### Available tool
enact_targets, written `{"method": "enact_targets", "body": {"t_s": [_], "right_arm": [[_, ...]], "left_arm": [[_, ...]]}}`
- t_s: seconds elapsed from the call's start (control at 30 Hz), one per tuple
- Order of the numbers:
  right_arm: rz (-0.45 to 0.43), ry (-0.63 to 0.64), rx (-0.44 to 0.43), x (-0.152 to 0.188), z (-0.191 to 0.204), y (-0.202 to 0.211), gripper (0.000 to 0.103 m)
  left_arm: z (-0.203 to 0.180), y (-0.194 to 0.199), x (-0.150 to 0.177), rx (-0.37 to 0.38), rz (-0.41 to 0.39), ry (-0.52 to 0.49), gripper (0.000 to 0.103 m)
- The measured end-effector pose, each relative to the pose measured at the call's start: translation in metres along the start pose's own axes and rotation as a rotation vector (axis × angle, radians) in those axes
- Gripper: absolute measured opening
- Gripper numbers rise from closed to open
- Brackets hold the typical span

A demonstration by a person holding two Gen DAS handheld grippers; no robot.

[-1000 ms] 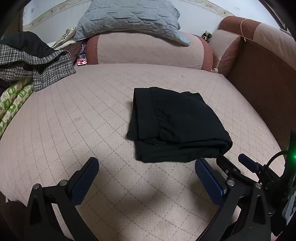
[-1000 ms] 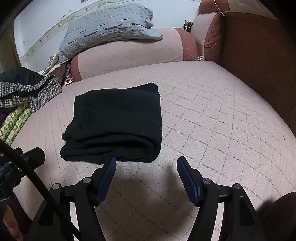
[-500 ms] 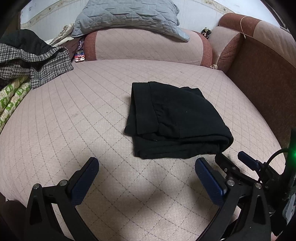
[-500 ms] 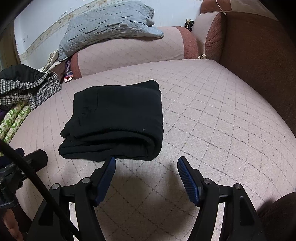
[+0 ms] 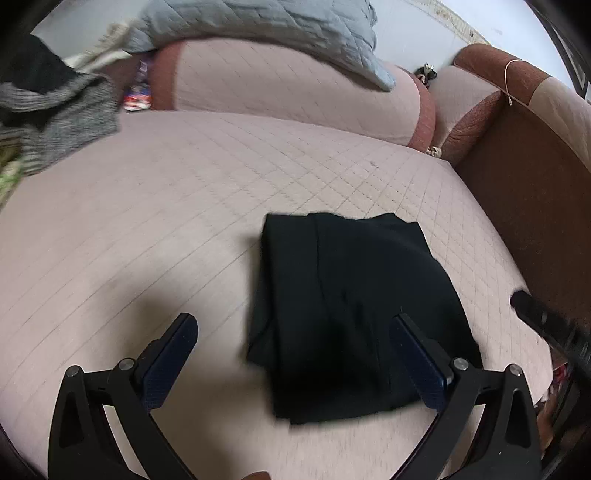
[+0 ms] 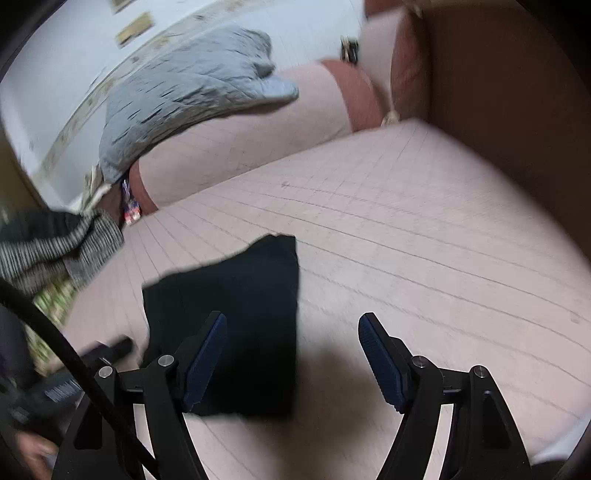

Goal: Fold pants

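Pink quilted sofa cushion [image 5: 184,221] fills both views, with a grey pillow [image 5: 258,22] on the backrest and a checked garment [image 5: 62,122] heaped at the far left. Black pants [image 5: 351,295] lie near the middle of the cushion, already folded into a compact, roughly square stack, layers showing along the left and near edges. Judging by that, folding looks basically finished; what remains is probably tidying or leaving it alone. To do that well: keep clear of the stack edges, do not snag the top layer, and press flat only if a corner lifts. Left tool [image 5: 293,354] is spread wide with nothing between the pads; its right finger overlaps the pants in view, but contact cannot be told through the blur. Right tool [image 6: 291,354] is also spread and its jaws are opening further, empty; its left finger sits over the near part of the pants [image 6: 236,314] in view, and the pads pinch nothing.
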State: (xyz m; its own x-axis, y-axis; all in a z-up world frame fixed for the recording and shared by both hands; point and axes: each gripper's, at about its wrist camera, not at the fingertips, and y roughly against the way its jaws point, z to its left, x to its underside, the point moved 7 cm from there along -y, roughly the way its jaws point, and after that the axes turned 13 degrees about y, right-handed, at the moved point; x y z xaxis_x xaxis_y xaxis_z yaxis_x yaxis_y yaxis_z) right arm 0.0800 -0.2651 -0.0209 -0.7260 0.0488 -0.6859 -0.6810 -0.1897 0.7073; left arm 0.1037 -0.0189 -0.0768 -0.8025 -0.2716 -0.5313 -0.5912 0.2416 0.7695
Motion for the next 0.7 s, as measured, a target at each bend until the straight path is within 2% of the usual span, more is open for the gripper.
{"method": "enact_targets", "body": {"t_s": [0.1, 0.2, 0.3, 0.4, 0.5, 0.53, 0.57, 0.6, 0.63, 0.67, 0.7], "right_arm": [[0.085, -0.007, -0.078, -0.020, -0.008, -0.049, 0.078], [0.168, -0.096, -0.169, -0.015, -0.014, -0.089, 0.078], [0.224, -0.141, -0.252, -0.003, -0.009, -0.114, 0.078], [0.215, -0.130, -0.300, -0.004, -0.004, -0.125, 0.078], [0.219, -0.131, -0.342, -0.006, 0.004, -0.136, 0.078], [0.226, -0.124, -0.346, -0.009, 0.008, -0.141, 0.073], [0.236, -0.114, -0.344, -0.011, 0.011, -0.144, 0.068], [0.247, -0.099, -0.345, -0.012, 0.015, -0.145, 0.051], [0.256, -0.085, -0.361, -0.012, 0.020, -0.145, 0.034], [0.256, -0.082, -0.368, -0.012, 0.020, -0.143, 0.030], [0.248, -0.072, -0.367, -0.015, 0.023, -0.139, 0.026]], "left_arm": [[0.006, -0.036, -0.011, 0.012, 0.061, 0.045, 0.103], [0.018, -0.066, -0.009, 0.012, 0.132, 0.099, 0.103], [0.015, -0.065, -0.003, 0.015, 0.091, 0.063, 0.103], [0.011, -0.066, 0.008, -0.014, 0.065, -0.015, 0.103], [0.007, -0.065, 0.010, -0.048, 0.061, 0.005, 0.103], [0.005, -0.065, 0.009, -0.031, 0.066, 0.026, 0.100], [0.002, -0.063, 0.007, 0.006, 0.070, 0.046, 0.081], [-0.002, -0.061, 0.004, 0.048, 0.081, 0.054, 0.065], [-0.004, -0.062, 0.002, 0.048, 0.090, 0.056, 0.062], [-0.005, -0.061, -0.001, 0.062, 0.099, 0.063, 0.054], [-0.005, -0.060, -0.001, 0.073, 0.103, 0.065, 0.050]]}}
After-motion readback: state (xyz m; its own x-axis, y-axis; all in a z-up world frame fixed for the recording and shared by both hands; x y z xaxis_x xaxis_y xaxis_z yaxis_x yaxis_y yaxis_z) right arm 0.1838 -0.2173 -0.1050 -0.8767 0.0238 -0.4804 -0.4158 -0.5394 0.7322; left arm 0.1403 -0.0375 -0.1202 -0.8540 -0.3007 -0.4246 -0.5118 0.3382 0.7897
